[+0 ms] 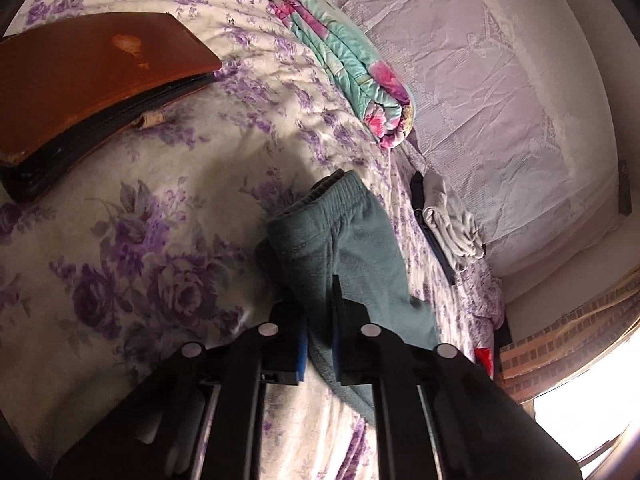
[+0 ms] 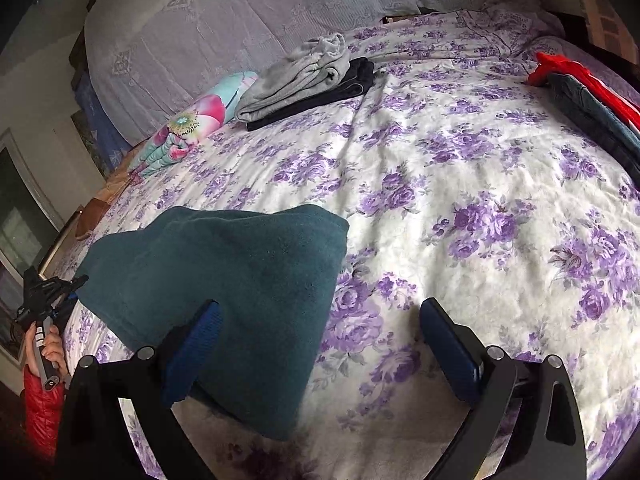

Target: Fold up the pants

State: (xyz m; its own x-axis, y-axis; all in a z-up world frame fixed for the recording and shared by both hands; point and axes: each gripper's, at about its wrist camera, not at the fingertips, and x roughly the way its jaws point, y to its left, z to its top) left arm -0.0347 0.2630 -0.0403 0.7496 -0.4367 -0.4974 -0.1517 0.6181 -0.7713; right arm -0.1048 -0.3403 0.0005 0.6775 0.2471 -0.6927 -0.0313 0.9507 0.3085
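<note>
Now the teal fleece pants (image 1: 352, 248) hang pinched in the left hand-held gripper (image 1: 320, 336), right hand-held gripper (image 2: 320, 344) released

teal pants (image 2: 224, 280), purple-flowered white bedspread (image 2: 440, 184)

The pants (image 2: 224, 280) are seen to be of matt teal fleece with a soft nap. The bedspread (image 2: 460, 184) is made of quilted, puckered cloth printed with purple flowers. Blue matt pads are carried on the black plastic left gripper (image 1: 320, 344), and the brown board (image 1: 92, 72) looks smooth and slightly glossy.
</note>
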